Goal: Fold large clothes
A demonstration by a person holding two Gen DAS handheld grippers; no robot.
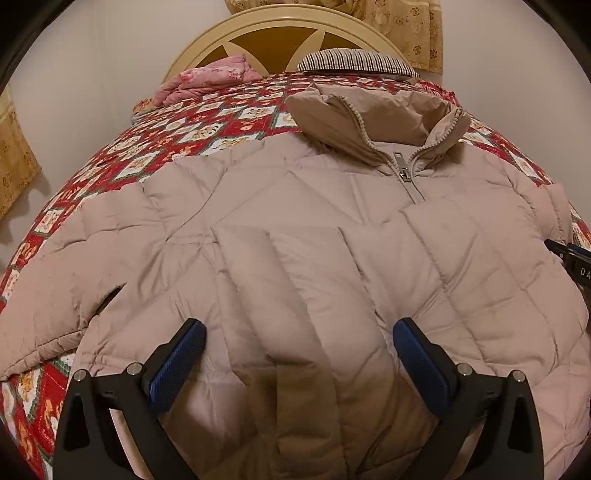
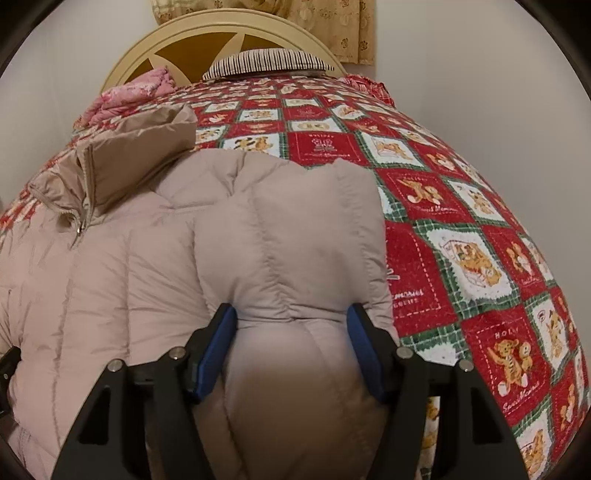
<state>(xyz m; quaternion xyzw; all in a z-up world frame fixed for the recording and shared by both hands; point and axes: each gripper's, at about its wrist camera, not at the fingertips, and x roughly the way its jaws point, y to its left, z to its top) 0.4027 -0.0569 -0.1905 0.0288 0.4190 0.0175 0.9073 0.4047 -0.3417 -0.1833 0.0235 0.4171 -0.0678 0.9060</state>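
Observation:
A beige quilted puffer jacket [image 1: 295, 229] lies front up on the bed, collar [image 1: 373, 118] toward the headboard, zipper closed. My left gripper [image 1: 299, 354] is open over the jacket's lower front, with a sleeve lying between its fingers, not pinched. In the right wrist view the jacket [image 2: 110, 266] fills the left side. My right gripper [image 2: 291, 339] is closed on the jacket's puffy right sleeve [image 2: 291, 236], which bulges between the blue pads [image 2: 214, 354]. The right gripper's body shows at the right edge of the left wrist view [image 1: 576, 262].
The bed has a red, green and white teddy-bear quilt [image 2: 461, 229]. A striped pillow [image 2: 266, 62] and a folded pink blanket [image 1: 207, 81] lie by the cream round headboard [image 1: 280, 22]. White walls and gold curtains [image 2: 332, 29] stand behind.

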